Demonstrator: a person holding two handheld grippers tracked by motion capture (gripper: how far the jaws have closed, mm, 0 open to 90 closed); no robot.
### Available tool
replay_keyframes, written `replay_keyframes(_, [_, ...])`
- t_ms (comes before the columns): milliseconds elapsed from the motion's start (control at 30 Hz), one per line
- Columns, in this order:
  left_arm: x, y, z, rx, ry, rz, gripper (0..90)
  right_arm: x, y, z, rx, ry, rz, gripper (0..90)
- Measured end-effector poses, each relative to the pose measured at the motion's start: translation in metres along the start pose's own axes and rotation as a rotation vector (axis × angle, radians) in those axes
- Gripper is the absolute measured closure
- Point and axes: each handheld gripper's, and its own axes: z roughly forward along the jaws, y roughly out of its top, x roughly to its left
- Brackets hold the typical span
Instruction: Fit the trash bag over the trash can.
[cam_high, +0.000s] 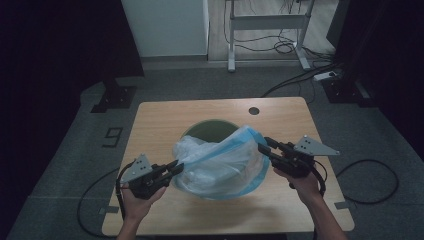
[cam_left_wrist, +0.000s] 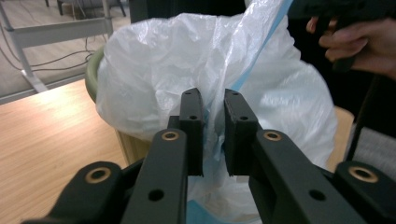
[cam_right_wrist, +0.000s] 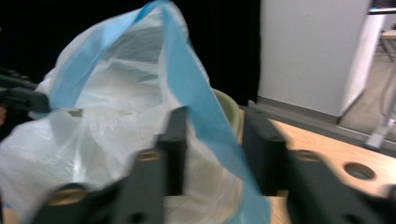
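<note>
So, both grippers on the bag (cam_high: 220, 162)

Left gripper (cam_left_wrist: 214, 133) pinches its film; right gripper (cam_high: 263, 148) straddles the blue rim, grip unclear. Bag sits in a green bin (cam_high: 210, 129) mid-table, a hole (cam_high: 254, 110) near the far edge.

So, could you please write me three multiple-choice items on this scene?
1. Where does the bin stand?
A) on the floor
B) on the table
C) on a chair
2. What colour is the rim of the bag?
A) red
B) black
C) blue
3. What lies between the left fingers?
A) bag film
B) nothing
C) a cable

Key:
1 B, the high view shows the bin on the wooden top.
2 C, a blue band edges the white film.
3 A, the left gripper view shows bunched film in the gap.
</note>
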Motion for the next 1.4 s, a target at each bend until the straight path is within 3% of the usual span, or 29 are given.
replay_keyframes(67, [0.005,0.001,-0.003,-0.020,-0.014,-0.024,82.1,0.001,0.004,0.003,0.003,0.014,-0.015,83.6])
replay_keyframes(133, [0.009,0.002,-0.005,-0.037,-0.017,-0.041,83.8,0.002,0.008,0.006,0.008,0.016,-0.034,88.9])
replay_keyframes(167, [0.009,0.002,-0.005,-0.037,-0.017,-0.041,84.4,0.002,0.010,0.008,0.014,0.002,-0.040,89.0])
replay_keyframes(233, [0.020,0.003,-0.007,-0.075,-0.031,-0.091,84.9,0.000,0.014,0.011,0.022,-0.033,-0.038,89.1])
replay_keyframes(333, [0.035,0.006,-0.007,-0.110,-0.035,-0.145,85.7,-0.012,0.019,0.018,0.033,-0.085,0.003,89.1])
replay_keyframes(500, [0.053,0.009,-0.004,-0.121,-0.026,-0.201,85.8,-0.028,0.020,0.031,0.063,-0.152,0.032,89.2])
replay_keyframes(633, [0.061,0.013,0.002,-0.103,-0.009,-0.198,85.7,-0.035,0.018,0.042,0.079,-0.184,0.035,89.1])
replay_keyframes(900, [0.080,0.026,0.011,-0.088,-0.026,-0.228,85.0,-0.044,0.022,0.058,0.085,-0.212,0.057,89.1])
replay_keyframes(1033, [0.092,0.029,0.019,-0.060,-0.027,-0.273,84.9,-0.054,0.020,0.069,0.101,-0.221,0.090,89.1])
replay_keyframes(1067, [0.098,0.028,0.023,-0.046,-0.020,-0.304,85.3,-0.058,0.016,0.075,0.116,-0.220,0.108,89.0])
replay_keyframes(1167, [0.104,0.025,0.028,-0.028,-0.003,-0.329,86.1,-0.061,0.011,0.080,0.127,-0.219,0.119,89.0])
replay_keyframes(1200, [0.109,0.021,0.033,-0.009,0.014,-0.356,86.3,-0.064,0.004,0.087,0.134,-0.220,0.136,89.0])
replay_keyframes(1233, [0.109,0.021,0.033,-0.009,0.014,-0.356,86.4,-0.064,0.004,0.087,0.134,-0.220,0.136,89.0])
replay_keyframes(1267, [0.113,0.016,0.038,0.010,0.028,-0.375,86.6,-0.066,-0.005,0.093,0.134,-0.211,0.177,89.0])
replay_keyframes(1400, [0.118,0.006,0.047,0.052,0.045,-0.418,87.1,-0.066,-0.020,0.101,0.162,-0.205,0.206,89.0])
